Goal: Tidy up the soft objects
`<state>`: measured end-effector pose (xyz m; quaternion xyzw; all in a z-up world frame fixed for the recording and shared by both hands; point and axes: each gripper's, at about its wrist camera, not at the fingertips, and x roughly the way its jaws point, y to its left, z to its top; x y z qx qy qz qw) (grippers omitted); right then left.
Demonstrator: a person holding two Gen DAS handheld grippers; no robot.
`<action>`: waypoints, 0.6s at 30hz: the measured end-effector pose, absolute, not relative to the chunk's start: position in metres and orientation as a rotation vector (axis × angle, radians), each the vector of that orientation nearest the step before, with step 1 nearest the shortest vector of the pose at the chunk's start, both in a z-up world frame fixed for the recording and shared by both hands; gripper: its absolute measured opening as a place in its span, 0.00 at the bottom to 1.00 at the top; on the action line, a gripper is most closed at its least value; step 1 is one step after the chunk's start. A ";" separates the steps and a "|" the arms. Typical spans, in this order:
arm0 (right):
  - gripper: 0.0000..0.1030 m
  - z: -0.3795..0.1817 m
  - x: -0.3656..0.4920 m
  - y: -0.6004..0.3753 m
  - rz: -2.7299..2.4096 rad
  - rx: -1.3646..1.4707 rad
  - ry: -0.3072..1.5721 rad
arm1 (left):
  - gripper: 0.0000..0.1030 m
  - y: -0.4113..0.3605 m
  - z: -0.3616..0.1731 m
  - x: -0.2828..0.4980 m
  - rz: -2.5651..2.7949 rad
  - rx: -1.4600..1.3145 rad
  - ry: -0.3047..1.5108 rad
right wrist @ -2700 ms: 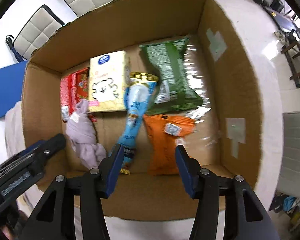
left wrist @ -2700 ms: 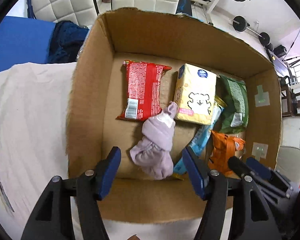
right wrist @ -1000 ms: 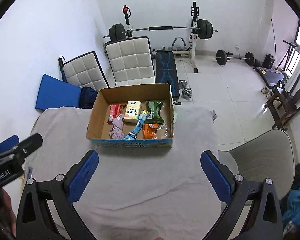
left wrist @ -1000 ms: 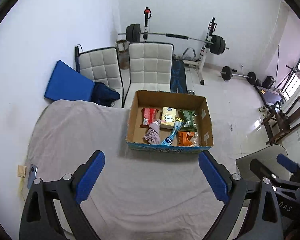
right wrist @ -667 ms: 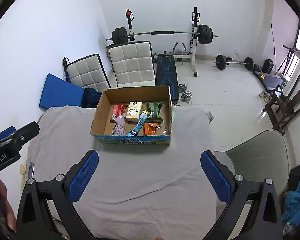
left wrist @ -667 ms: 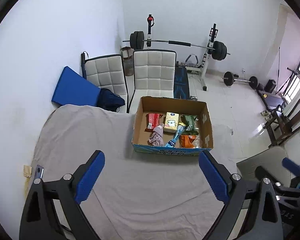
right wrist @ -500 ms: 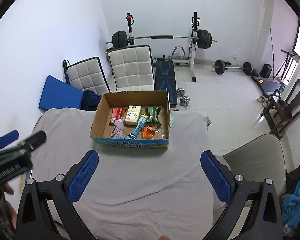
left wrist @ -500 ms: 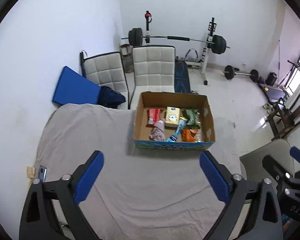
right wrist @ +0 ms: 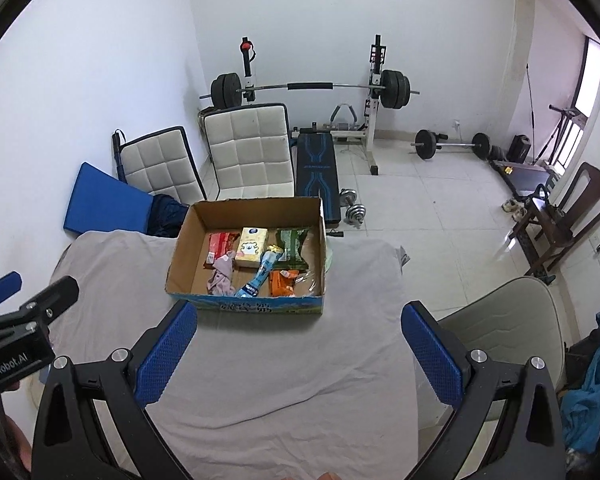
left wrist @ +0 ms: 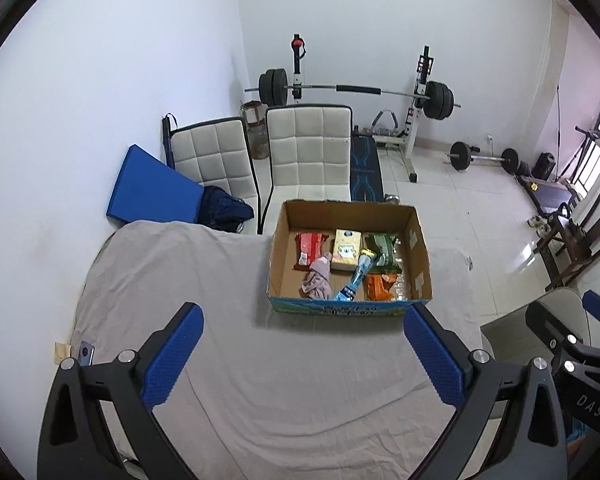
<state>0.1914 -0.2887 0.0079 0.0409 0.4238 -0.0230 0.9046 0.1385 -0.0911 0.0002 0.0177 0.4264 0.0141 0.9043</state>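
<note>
A cardboard box [left wrist: 279, 256] stands on a table covered with a grey cloth [left wrist: 220, 320]. Inside lie a lilac cloth [left wrist: 318, 280], a red packet [left wrist: 309, 245], a yellow tissue pack [left wrist: 346, 254], a blue packet [left wrist: 354, 282], a green bag [left wrist: 384, 249] and an orange packet [left wrist: 376, 286]. The box also shows in the right wrist view [right wrist: 180, 248]. My left gripper [left wrist: 302, 354] is open and empty, high above and well back from the box. My right gripper [right wrist: 298, 354] is open and empty, equally far back.
Two white padded chairs [left wrist: 308, 152] and a blue mat [left wrist: 148, 188] stand behind the table. A barbell rack [left wrist: 356, 92] is at the far wall. A grey chair [right wrist: 504, 320] is at the table's right. A small phone [left wrist: 86, 354] lies at the left edge.
Both grippers have pulled up and far back from the box, where they hung just above the contents, and opened wide. Over the last second the views barely shift.
</note>
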 end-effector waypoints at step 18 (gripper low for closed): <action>1.00 0.025 0.190 -0.286 -0.043 0.064 0.837 | 1.00 -0.093 0.009 0.135 0.013 0.044 0.864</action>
